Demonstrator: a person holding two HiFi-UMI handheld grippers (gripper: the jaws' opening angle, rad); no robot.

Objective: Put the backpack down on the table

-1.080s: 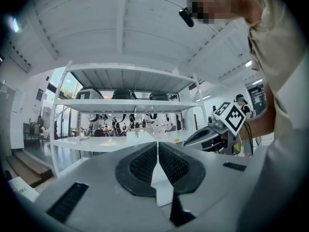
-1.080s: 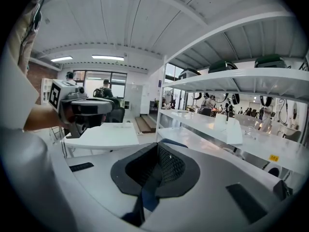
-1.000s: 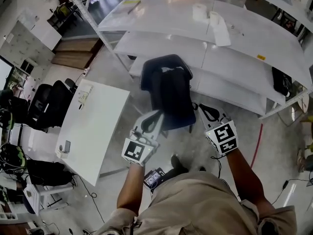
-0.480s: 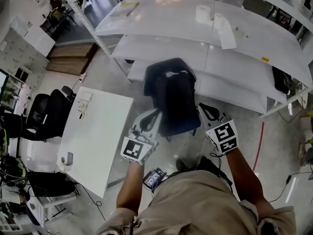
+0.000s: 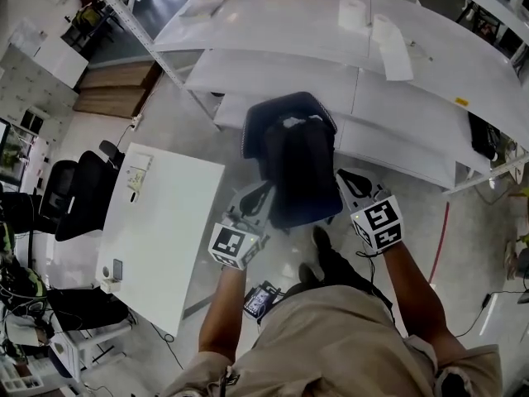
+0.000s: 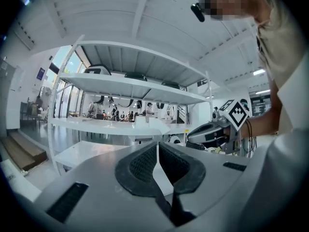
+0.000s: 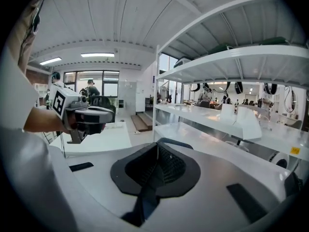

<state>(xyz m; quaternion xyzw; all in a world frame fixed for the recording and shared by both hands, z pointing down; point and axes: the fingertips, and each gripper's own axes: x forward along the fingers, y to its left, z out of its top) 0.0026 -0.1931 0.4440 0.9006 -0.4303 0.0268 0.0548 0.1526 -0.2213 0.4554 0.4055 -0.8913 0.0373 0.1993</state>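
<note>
A dark blue backpack [image 5: 289, 160] hangs above the floor between my two grippers, in front of the long white table [image 5: 273, 27]. My left gripper [image 5: 258, 198] is shut on a dark strap at the pack's left side. In the left gripper view that strap [image 6: 170, 210] runs down out of the shut jaws. My right gripper [image 5: 345, 184] is shut on the strap at the pack's right side, and this strap [image 7: 145, 202] shows the same way in the right gripper view. Each gripper also sees the other: the right gripper [image 6: 212, 132] and the left gripper [image 7: 87, 117].
The long white table has lower tiers [image 5: 273, 77] facing me. A paper roll [image 5: 353, 12] and a folded sheet [image 5: 393, 52] lie on its top. A small white desk [image 5: 161, 222] stands at the left, with black office chairs [image 5: 78, 197] beyond it. My shoes [image 5: 318, 251] are on the grey floor.
Both grippers have carried the backpack forward toward the long white table and a little lower. The person has stepped forward. Both grips on the straps are unchanged.
</note>
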